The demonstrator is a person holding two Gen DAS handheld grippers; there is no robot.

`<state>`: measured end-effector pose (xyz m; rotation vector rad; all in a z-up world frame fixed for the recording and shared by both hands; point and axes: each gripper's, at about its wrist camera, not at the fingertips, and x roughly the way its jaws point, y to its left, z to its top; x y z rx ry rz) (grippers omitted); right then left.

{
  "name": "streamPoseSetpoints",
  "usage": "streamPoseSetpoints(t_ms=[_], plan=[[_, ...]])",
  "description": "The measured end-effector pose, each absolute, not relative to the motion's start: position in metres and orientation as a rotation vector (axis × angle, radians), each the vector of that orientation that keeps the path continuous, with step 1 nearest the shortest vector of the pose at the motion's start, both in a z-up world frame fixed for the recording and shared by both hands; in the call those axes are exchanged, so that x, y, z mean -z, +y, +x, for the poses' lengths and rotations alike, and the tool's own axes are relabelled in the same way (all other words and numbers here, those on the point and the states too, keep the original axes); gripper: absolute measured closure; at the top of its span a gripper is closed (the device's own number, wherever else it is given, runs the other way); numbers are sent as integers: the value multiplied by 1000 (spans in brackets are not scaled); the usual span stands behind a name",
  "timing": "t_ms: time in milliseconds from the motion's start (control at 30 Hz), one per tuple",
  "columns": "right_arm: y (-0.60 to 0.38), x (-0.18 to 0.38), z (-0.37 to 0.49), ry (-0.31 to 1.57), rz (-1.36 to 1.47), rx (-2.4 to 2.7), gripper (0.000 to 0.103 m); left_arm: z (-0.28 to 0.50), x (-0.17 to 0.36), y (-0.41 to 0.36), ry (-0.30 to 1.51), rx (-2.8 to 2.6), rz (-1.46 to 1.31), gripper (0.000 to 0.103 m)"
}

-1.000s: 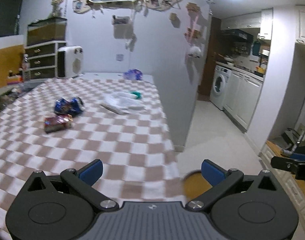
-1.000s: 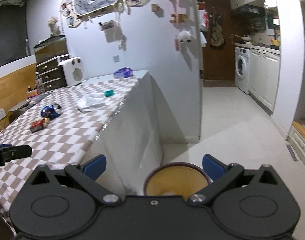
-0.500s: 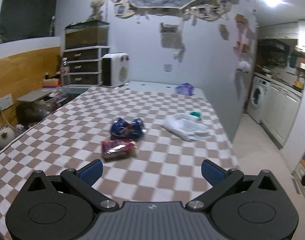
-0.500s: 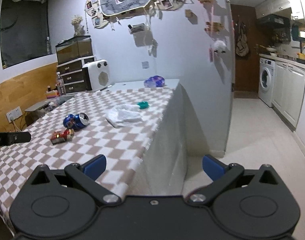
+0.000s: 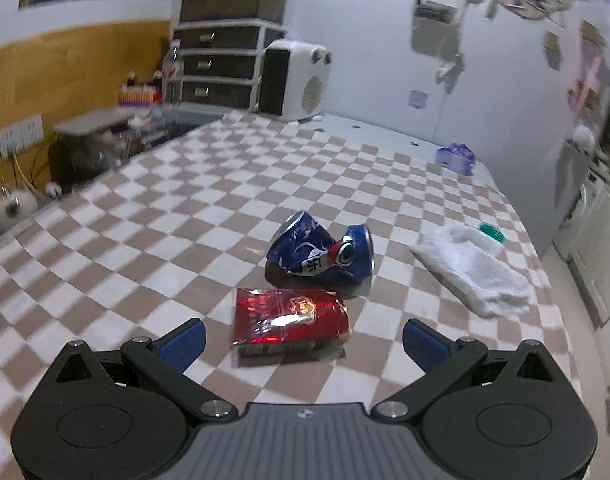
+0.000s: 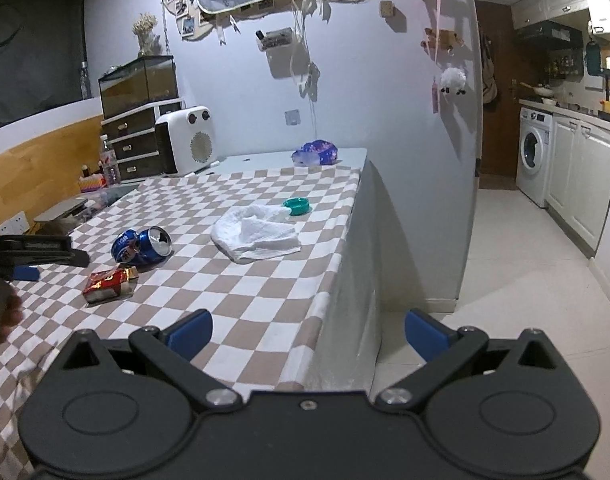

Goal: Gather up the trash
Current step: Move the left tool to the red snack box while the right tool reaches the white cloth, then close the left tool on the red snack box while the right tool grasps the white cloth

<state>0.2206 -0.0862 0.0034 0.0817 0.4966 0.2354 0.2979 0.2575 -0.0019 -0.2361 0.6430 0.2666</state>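
Note:
A flattened red packet point(image 5: 289, 320) point(image 6: 109, 282) lies on the checkered tablecloth point(image 5: 145, 240). Just behind it is a crushed blue can point(image 5: 323, 252) point(image 6: 143, 244). A crumpled white tissue point(image 5: 471, 268) point(image 6: 259, 232) sits to the right, with a small teal cap point(image 5: 491, 234) point(image 6: 297, 206) at its far side. My left gripper point(image 5: 303, 344) is open, low over the table, with the red packet just ahead between its fingers. My right gripper point(image 6: 309, 330) is open and empty, held over the table's front right corner. The left gripper's fingers point(image 6: 45, 250) show at the left edge of the right wrist view.
A purple wrapper point(image 5: 457, 158) point(image 6: 315, 152) lies at the table's far end near a white heater point(image 5: 295, 78) point(image 6: 185, 140). Drawers point(image 5: 225, 64) stand behind. The table edge drops to open tiled floor point(image 6: 505, 280) on the right, leading to a washing machine point(image 6: 535, 154).
My left gripper swung left from the table edge and closed in low on the red packet and can. My right gripper rose and turned toward the table; the brown bin seen below it is gone from view.

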Motion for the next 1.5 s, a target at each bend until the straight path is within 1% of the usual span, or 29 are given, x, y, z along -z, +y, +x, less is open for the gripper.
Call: streamPoseSetpoints(t_ms=[133,233,433,567,733,900,933,1100,1133,1233,1267,1300,1333,1367,1400,1433,1467,1500], plan=[[-81,-2,241,486,100,-236,0,327,25,261,666,-283,-275,0],[-76,0,259,475,111,-238,0,334,38,260,641,-304,-282,0],[-52,10,296,468,32,-265,0,333,51,262,560,-354,-233,0],[-23,15,328,478,-57,-316,0,337,59,268,594,-359,-243,1],[14,22,370,478,-94,-355,0,331,56,277,572,-349,-285,1],[49,39,415,513,-153,-333,0,329,57,281,578,-322,-327,8],[54,43,422,523,-164,-327,0,329,57,280,579,-315,-328,11],[71,57,453,565,-155,-292,1,329,57,278,577,-275,-337,11],[71,60,459,574,-143,-282,7,328,56,279,575,-275,-342,12],[71,69,478,631,-106,-269,18,327,55,280,566,-267,-350,12],[69,71,478,631,-87,-276,18,326,55,279,561,-261,-352,12],[68,71,477,623,-77,-279,24,325,54,279,556,-253,-353,12],[67,69,473,611,-69,-283,33,324,54,278,549,-243,-354,12],[66,67,470,608,-51,-301,58,323,53,278,542,-233,-357,12],[64,65,466,618,-30,-319,78,322,53,278,536,-224,-362,12],[63,62,460,627,-24,-332,92,322,53,277,532,-217,-367,12],[62,59,452,622,-31,-353,95,321,54,278,529,-212,-372,12],[60,55,439,607,-44,-385,96,320,54,278,525,-209,-379,12]])
